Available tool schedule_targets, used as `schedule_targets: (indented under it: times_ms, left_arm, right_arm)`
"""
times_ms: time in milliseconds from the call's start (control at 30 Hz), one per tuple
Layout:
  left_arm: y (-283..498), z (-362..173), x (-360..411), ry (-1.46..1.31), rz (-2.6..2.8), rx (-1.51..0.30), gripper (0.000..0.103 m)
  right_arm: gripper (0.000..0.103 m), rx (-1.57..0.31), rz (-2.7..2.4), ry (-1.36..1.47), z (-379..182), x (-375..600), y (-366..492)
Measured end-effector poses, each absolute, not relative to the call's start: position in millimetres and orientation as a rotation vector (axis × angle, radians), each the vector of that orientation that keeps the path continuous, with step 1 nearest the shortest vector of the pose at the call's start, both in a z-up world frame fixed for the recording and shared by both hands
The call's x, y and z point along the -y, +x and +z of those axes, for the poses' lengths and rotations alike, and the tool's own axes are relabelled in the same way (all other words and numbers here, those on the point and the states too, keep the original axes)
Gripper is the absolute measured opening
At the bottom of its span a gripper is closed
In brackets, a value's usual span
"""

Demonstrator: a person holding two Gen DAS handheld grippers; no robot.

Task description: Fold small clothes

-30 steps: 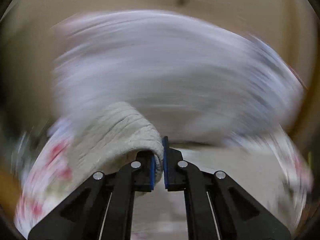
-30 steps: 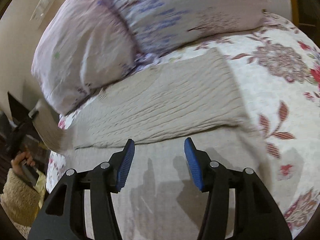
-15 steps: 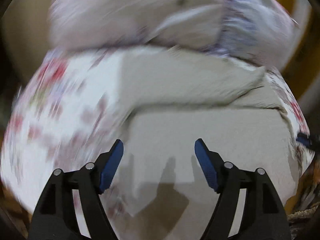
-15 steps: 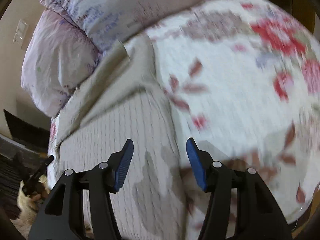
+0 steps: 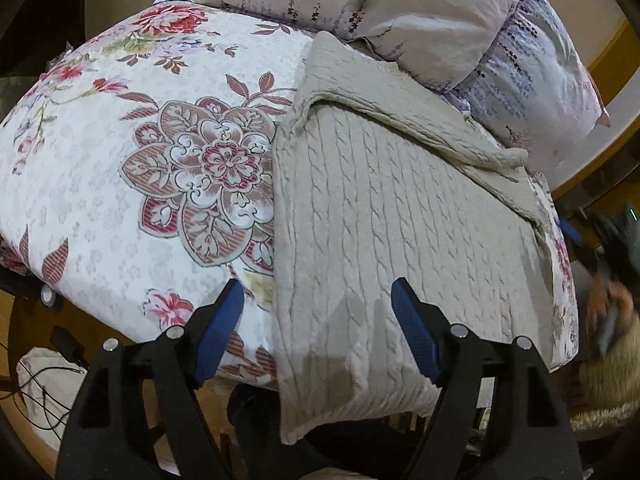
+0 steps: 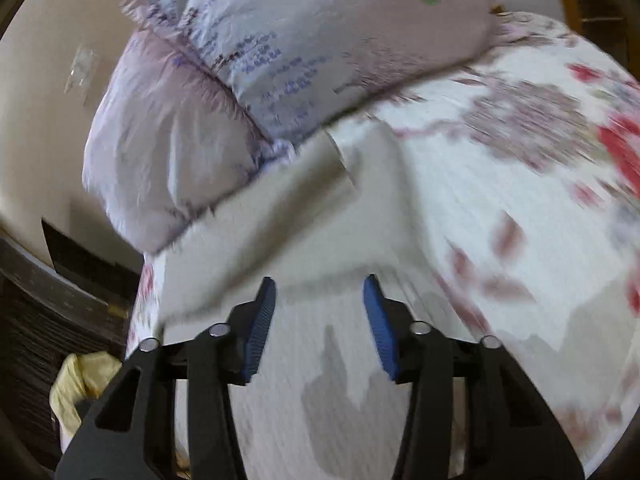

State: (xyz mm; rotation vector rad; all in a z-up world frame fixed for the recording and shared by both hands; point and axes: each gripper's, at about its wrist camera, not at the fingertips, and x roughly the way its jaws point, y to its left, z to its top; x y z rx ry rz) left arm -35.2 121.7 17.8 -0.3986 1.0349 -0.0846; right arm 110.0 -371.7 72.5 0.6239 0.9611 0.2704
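Note:
A beige cable-knit garment [image 5: 400,232] lies flat on the floral bedspread [image 5: 120,168], its far edge folded over toward the pillows. Its near end hangs over the bed's front edge. My left gripper [image 5: 318,320] is open and empty, held above the garment's near left part. In the right wrist view the same garment [image 6: 304,240] is blurred, with a folded flap near the pillows. My right gripper [image 6: 320,316] is open and empty above the garment.
Two lilac flowered pillows [image 5: 400,12] lie at the head of the bed, also in the right wrist view [image 6: 280,60]. A white bag with cables [image 5: 44,392] sits on the floor at the left. A yellow cloth [image 6: 76,388] lies beside the bed.
My left gripper let go of the knit garment and opened, then drew back over the bed. The right gripper stayed open and swung across the garment.

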Motion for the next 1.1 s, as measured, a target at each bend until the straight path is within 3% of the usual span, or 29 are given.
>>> schedule_targets:
  times_ms: [233,267,300,333,633,733,767,800,867,1100]
  left_arm:
    - [-46,17,-126,-0.446,-0.072,-1.013,0.075]
    - [-46,17,-126,-0.449,-0.071,-1.013,0.075]
    - [-47,17,-126,-0.451,-0.072,-1.013,0.075]
    - [-47,17,-126,-0.455,-0.075,-1.013,0.075]
    - [-47,16,-132,-0.494,-0.101,-1.011,0.075]
    - [-48,17,-133,-0.513,-0.115,-1.011,0.075]
    - [-48,16,-134,-0.518,-0.121,-1.013,0.075]
    - [-49,16,-134,-0.524,-0.126,-1.013,0.075]
    - [-53,15,-134,-0.552,-0.140,-1.010,0.075]
    - [-65,12,-123,-0.600,-0.181,-1.025,0.061]
  right_arm:
    - [0.039,-1.056,0.118,0.903,17,373,198]
    - [0.035,-1.063,0.111,0.906,14,369,203]
    - [0.013,-1.064,0.112,0.889,12,363,207]
    - [0.007,-1.079,0.119,0.839,10,354,211]
    - [0.006,-0.950,0.044,0.711,44,374,144]
    - [0.009,-0.989,0.072,0.683,42,384,115]
    - [0.017,-0.986,0.073,0.680,46,387,107]
    - [0.036,-0.983,0.079,0.671,49,392,94]
    - [0.049,-0.991,0.075,0.627,53,404,62]
    - [0.044,-1.192,0.205,0.741,13,424,-18]
